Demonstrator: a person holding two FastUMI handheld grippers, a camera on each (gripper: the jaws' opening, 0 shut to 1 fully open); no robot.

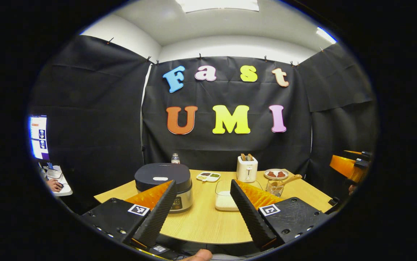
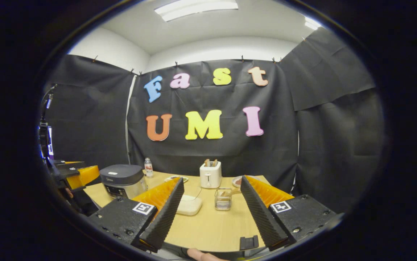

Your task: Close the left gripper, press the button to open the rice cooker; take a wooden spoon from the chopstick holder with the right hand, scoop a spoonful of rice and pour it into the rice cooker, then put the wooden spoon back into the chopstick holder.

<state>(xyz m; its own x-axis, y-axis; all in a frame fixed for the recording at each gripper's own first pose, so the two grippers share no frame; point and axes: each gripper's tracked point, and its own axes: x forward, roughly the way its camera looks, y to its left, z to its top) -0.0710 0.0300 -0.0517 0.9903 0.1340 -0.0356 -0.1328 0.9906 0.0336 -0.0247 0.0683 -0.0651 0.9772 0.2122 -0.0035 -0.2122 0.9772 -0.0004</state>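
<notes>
The dark-lidded rice cooker [image 1: 165, 183] [image 2: 122, 184] stands closed on the left of the wooden table [image 1: 205, 221]. A wire chopstick holder [image 1: 275, 187] [image 2: 223, 198] holds a wooden spoon [image 1: 289, 180]. Next to it sits a clear container of white rice [image 1: 224, 200] [image 2: 189, 204]. My left gripper [image 1: 203, 210] hovers open before the table's near edge, with nothing between its fingers. My right gripper [image 2: 211, 212] is likewise open and holds nothing. The left gripper also shows at the far left of the right gripper view [image 2: 73, 174].
A white toaster [image 1: 247, 168] [image 2: 210, 174], a plate of food [image 1: 276, 174], a small divided dish [image 1: 208, 176] and a bottle [image 1: 175, 158] stand at the back of the table. A person's hand rests at a desk with a screen on the far left [image 1: 54, 184].
</notes>
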